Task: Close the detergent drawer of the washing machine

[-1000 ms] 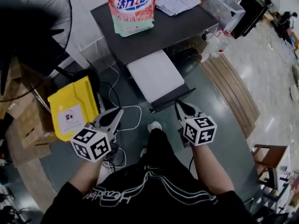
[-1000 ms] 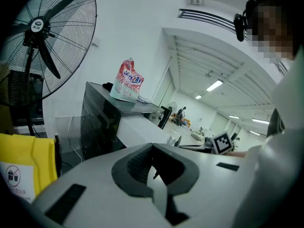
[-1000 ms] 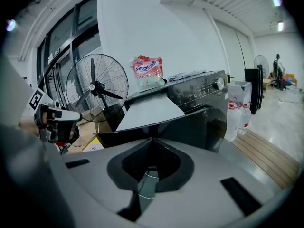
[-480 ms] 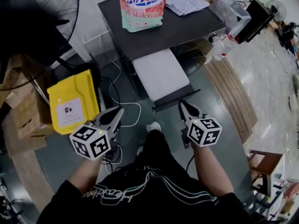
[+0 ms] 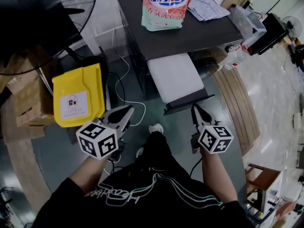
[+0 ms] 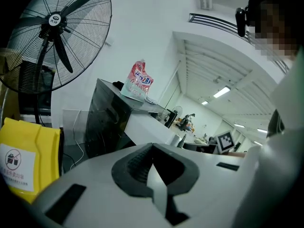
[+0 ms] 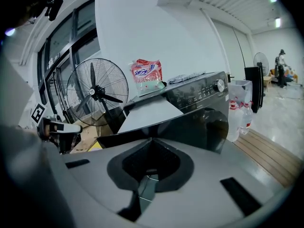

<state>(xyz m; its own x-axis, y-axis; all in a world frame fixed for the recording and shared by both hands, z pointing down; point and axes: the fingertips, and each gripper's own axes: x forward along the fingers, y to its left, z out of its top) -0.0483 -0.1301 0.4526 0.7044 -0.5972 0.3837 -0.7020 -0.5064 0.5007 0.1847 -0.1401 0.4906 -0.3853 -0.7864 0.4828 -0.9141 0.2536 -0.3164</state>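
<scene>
Far left there's a big black floor fan (image 5: 42, 13), and below it a yellow bag with a white label (image 5: 78, 101) sits on the floor next to some cardboard boxes (image 5: 26, 103).

The left gripper (image 5: 127, 109) hangs over the floor beside that bag, well off to the left of the machine. Its jaws are pressed together with nothing in them, which is clear in the left gripper view.

In the middle is the dark grey front-load washing machine (image 5: 190, 34). On top of it are a pink-and-white detergent pouch (image 5: 167, 6) and a checked cloth (image 5: 209, 6).

The white detergent drawer with the dark front panel (image 5: 175, 75) is pulled way out of the machine toward the person, so it's still open.

The right gripper (image 5: 194, 108) is right at the near end of that drawer, just by the right part of the front panel. I can't tell if it's actually touching. Its jaws are also pressed together and empty, with the drawer front sitting just beyond the tips in the right gripper view.

To the right of the machine stand clear plastic bottles with red caps (image 5: 236, 58), next to a slatted wooden platform (image 5: 235, 103).
</scene>
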